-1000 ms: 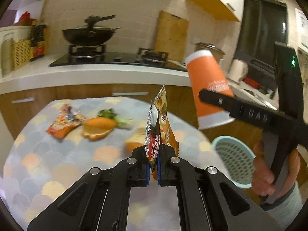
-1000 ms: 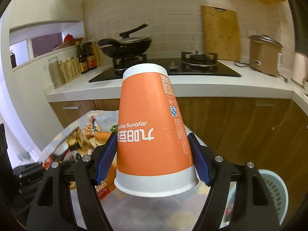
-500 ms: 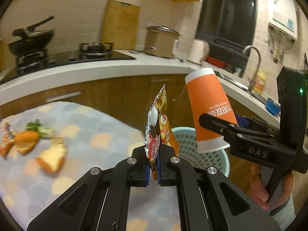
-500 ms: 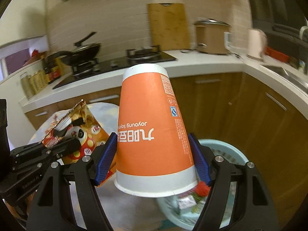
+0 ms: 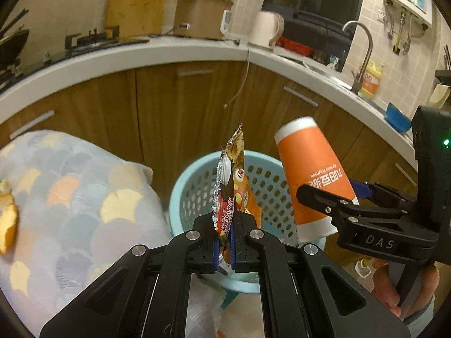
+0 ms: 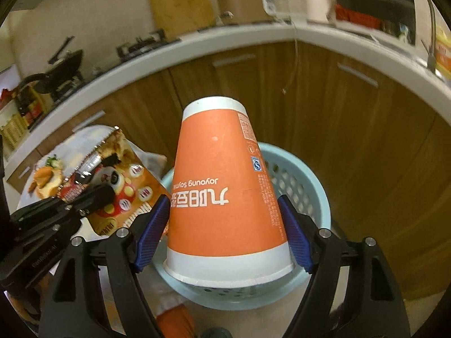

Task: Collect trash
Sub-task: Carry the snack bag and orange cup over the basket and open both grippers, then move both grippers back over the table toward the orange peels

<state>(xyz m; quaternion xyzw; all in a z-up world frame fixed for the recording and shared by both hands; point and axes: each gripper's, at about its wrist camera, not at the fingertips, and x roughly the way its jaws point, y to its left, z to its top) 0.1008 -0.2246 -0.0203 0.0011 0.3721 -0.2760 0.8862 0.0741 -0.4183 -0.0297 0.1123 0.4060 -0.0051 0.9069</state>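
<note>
- Right now the blue basket (image 5: pixel 180 181) stands on the floor beside the counter (image 5: pixel 84 197), below both tools.
- Paper cup (image 6: pixel 222 169): light and crushable. The right tool (image 6: pixel 224 211) holds its sides near the rim, and its jaws have just been easing apart.
- Snack wrapper (image 5: pixel 229 186): limp, slippery foil. The left tool (image 5: pixel 224 233) is clenched on its lower edge.

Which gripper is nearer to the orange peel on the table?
Left. The left gripper hangs between the orange peel and the right gripper, which is over the basket.
</note>
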